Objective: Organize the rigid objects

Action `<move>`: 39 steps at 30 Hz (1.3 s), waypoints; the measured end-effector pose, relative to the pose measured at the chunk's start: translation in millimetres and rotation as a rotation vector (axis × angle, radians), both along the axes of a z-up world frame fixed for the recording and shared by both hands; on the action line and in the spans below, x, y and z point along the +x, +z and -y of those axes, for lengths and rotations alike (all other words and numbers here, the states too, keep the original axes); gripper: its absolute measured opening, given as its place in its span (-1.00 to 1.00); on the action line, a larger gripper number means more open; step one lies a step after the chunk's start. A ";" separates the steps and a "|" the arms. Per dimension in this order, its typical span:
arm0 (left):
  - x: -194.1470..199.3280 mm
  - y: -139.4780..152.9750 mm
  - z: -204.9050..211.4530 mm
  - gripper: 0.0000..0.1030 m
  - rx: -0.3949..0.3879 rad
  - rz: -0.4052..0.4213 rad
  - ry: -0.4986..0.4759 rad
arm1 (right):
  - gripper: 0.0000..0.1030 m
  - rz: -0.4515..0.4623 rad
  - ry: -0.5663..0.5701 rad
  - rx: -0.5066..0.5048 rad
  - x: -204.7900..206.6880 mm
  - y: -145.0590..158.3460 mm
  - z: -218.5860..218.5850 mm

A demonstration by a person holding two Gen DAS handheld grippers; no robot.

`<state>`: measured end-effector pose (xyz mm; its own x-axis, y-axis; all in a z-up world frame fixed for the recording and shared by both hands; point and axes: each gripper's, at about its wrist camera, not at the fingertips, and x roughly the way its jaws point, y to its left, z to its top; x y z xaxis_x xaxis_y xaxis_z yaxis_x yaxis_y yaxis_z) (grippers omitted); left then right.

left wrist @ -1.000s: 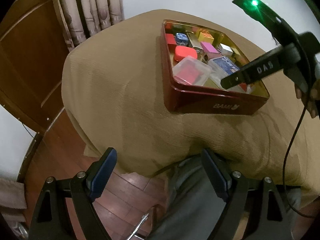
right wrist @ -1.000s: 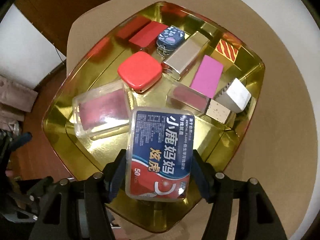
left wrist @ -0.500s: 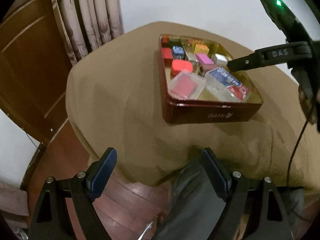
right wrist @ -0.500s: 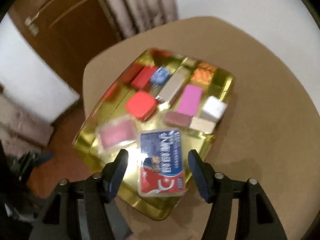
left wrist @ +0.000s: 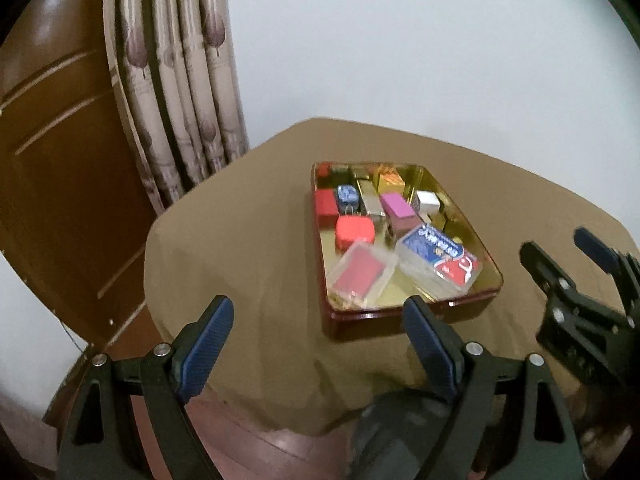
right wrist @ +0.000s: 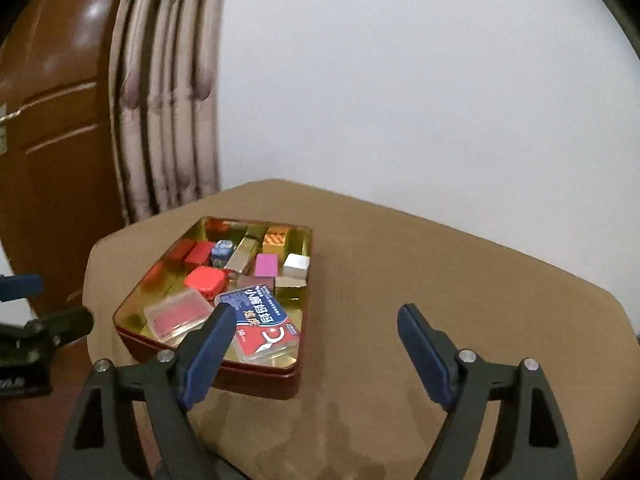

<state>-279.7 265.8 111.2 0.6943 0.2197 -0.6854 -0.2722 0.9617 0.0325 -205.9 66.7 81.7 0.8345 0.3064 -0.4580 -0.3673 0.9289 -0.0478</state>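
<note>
Your right gripper point(right wrist: 316, 344) was opening with nothing between its jaws; your left gripper point(left wrist: 320, 336) stood spread, empty, below the tin point(left wrist: 408, 318).

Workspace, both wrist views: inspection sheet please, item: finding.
Surface: round table under tan cloth, bare apart from the tin.
Job's things: dark-red tin with gold interior holds blue-and-red dental floss box, clear case with red insert, red rounded-square case, pink block, white cube.
Clutter: nothing seen.
Grippers: left gripper open, empty; right gripper jaws opening, nothing between them.
Cables: nothing seen.
Surroundings: patterned curtain, brown wooden door, white wall.
</note>
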 end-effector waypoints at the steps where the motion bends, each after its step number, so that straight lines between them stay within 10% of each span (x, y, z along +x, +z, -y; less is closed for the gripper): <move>1: 1.6 1.1 1.0 0.62 0.003 0.004 -0.006 | 0.66 0.012 -0.021 0.011 -4.7 2.7 2.2; 39: 19.6 -2.8 0.3 0.63 -0.007 0.020 -0.003 | 0.66 0.085 -0.120 0.023 -30.9 8.1 -15.7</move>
<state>-260.1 265.5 108.4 0.7084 0.2128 -0.6729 -0.2694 0.9628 0.0209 -236.8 82.4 89.9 0.9013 0.2114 -0.3781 -0.2489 0.9671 -0.0525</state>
